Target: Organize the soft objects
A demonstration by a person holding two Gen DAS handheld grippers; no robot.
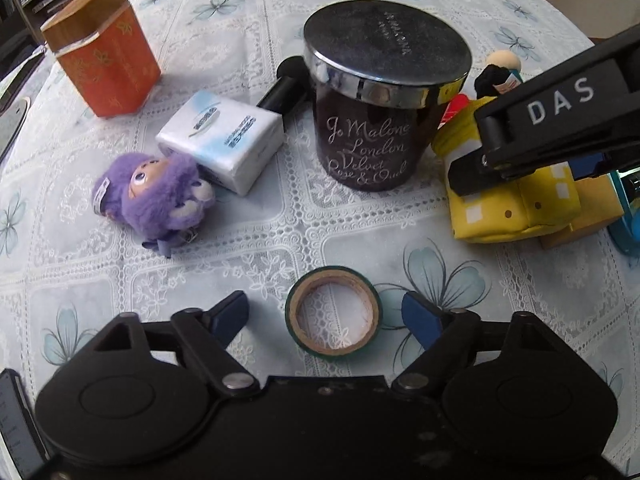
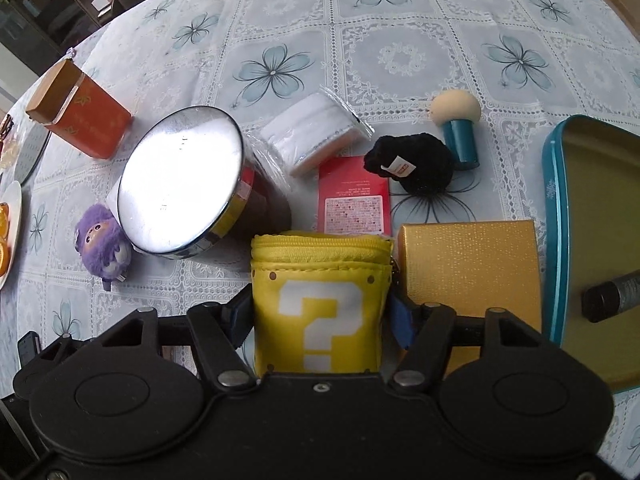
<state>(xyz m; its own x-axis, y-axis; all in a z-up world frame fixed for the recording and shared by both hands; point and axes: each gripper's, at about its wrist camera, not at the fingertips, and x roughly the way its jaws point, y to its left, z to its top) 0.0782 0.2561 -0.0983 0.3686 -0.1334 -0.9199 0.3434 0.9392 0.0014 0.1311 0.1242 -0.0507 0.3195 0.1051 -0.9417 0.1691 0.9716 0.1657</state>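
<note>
My right gripper (image 2: pixel 322 316) is shut on a yellow question-mark pouch (image 2: pixel 320 300), its blue pads pressed on both sides; the left wrist view shows the pouch (image 1: pixel 516 200) under that gripper (image 1: pixel 520 148). My left gripper (image 1: pixel 326 312) is open and empty, above a green tape roll (image 1: pixel 333 312). A purple plush doll (image 1: pixel 154 196) lies left of the dark candle jar (image 1: pixel 380 108); it also shows in the right wrist view (image 2: pixel 102 246). A tissue pack (image 1: pixel 224 140) lies beside the doll. A black knitted toy (image 2: pixel 416 166) and a bagged white pad stack (image 2: pixel 316 134) lie beyond the pouch.
An orange box with a wooden lid (image 1: pixel 102 60) stands far left. A gold box (image 2: pixel 470 264) sits right of the pouch, a blue tin (image 2: pixel 560 220) holding a dark tube beyond it. A red card (image 2: pixel 354 200) and a mushroom-shaped brush (image 2: pixel 458 128) lie on the lace tablecloth (image 2: pixel 400 40).
</note>
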